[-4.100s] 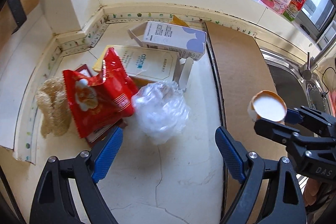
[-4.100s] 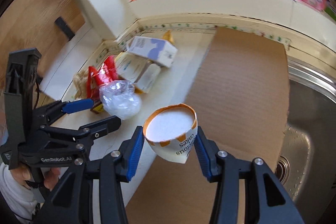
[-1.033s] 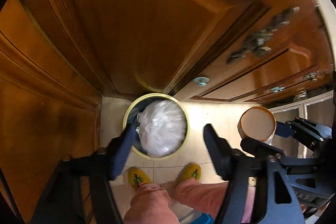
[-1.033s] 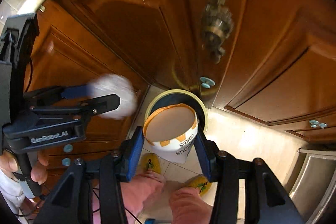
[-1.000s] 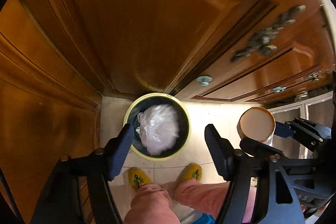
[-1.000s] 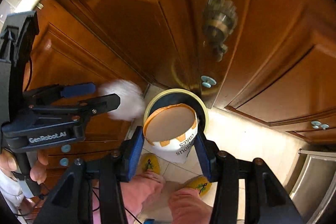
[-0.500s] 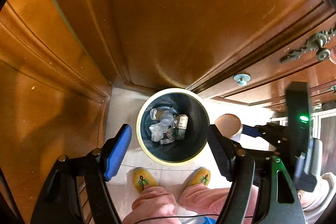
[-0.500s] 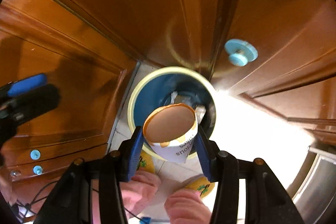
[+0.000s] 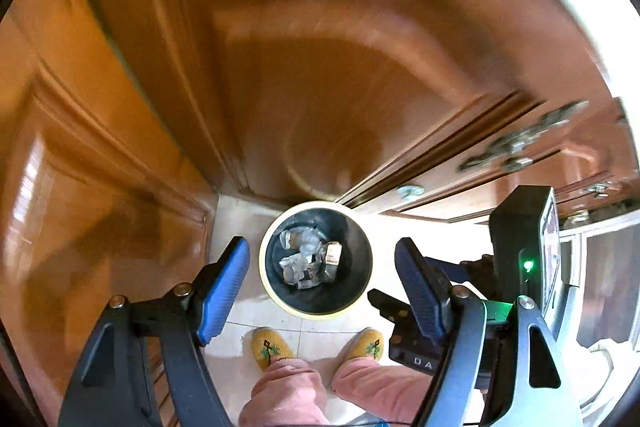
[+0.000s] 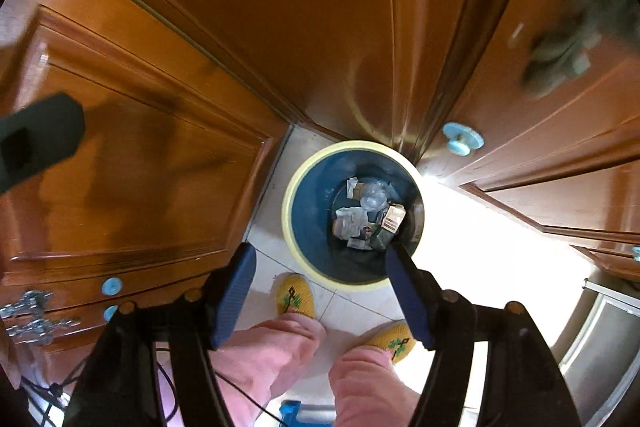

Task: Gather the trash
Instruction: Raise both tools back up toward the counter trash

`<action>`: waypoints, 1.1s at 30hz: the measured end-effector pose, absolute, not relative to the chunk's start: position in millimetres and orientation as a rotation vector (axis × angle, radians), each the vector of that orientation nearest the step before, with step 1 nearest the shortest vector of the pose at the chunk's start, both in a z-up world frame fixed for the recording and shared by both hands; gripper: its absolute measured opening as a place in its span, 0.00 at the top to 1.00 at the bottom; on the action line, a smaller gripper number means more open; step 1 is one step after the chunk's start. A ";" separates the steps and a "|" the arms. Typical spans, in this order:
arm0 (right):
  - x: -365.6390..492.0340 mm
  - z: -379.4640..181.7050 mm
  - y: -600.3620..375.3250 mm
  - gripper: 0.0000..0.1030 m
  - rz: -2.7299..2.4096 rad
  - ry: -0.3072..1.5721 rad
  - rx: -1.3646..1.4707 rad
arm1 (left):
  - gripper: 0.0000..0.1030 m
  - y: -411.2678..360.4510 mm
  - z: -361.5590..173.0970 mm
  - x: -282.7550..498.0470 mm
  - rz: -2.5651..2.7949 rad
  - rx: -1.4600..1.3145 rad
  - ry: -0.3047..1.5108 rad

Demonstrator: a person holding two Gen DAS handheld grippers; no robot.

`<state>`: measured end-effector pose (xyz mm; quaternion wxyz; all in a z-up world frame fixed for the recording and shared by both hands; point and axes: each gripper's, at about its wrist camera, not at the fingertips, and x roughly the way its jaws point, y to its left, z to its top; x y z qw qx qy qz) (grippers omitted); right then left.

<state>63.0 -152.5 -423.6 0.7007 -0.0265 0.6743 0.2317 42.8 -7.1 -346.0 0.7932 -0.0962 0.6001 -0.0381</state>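
We're looking straight down into the trash bin (image 9: pixel 316 301), dark inside with a pale yellow rim, standing on the tiled floor (image 9: pixel 240 219) in the corner where the wooden cabinet doors (image 9: pixel 304 67) meet. At its bottom lies the trash (image 9: pixel 308 261): crumpled clear plastic, scraps of paper and a small carton. The right wrist view shows the same heap (image 10: pixel 370 215) more sharply, the carton lying toward its right edge.

Our left gripper (image 9: pixel 322 285) hangs above the bin, its blue-padded jaws spread wide on either side of the rim with nothing between them. Our right gripper (image 10: pixel 322 293) is likewise released, jaws wide apart and bare, framing the near rim of the bin.

Only the left view gives us the right gripper's body, at lower right with a green light glowing. Only the right view gives us round blue knobs (image 10: pixel 462 141) on the cabinet doors in clear focus. Below, in both, yellow slippers (image 10: pixel 296 293) and pink trouser legs (image 10: pixel 272 359).
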 end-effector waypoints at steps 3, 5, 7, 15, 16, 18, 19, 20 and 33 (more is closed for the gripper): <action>60.8 -387.0 -154.0 0.34 0.519 1.486 -0.048 | 0.29 -12.2 -304.4 43.3 -0.111 -0.186 1.259; 58.5 -364.4 -154.9 0.34 0.525 1.473 -0.043 | 0.29 -14.3 -280.3 43.0 -0.130 -0.171 1.244; 56.3 -343.1 -156.6 0.34 0.529 1.462 -0.043 | 0.29 -18.9 -252.9 41.5 -0.153 -0.146 1.225; 43.3 -246.8 -166.1 0.34 0.506 1.377 -0.004 | 0.28 -32.3 -159.1 39.4 -0.245 -0.039 1.123; 42.2 -236.4 -167.9 0.34 0.501 1.365 0.002 | 0.28 -33.4 -147.1 39.4 -0.256 -0.022 1.101; 39.4 -213.3 -172.6 0.34 0.488 1.329 0.016 | 0.27 -34.7 -128.1 41.4 -0.273 -0.001 1.069; 37.8 -204.1 -173.7 0.34 0.480 1.311 0.019 | 0.27 -34.7 -120.7 42.1 -0.281 0.005 1.056; 36.3 -194.5 -175.5 0.34 0.470 1.290 0.021 | 0.27 -32.2 -111.4 42.1 -0.290 0.011 1.042; 29.6 -91.9 -211.0 0.34 0.319 1.044 0.102 | 0.26 -35.6 -41.2 39.4 -0.330 0.119 0.870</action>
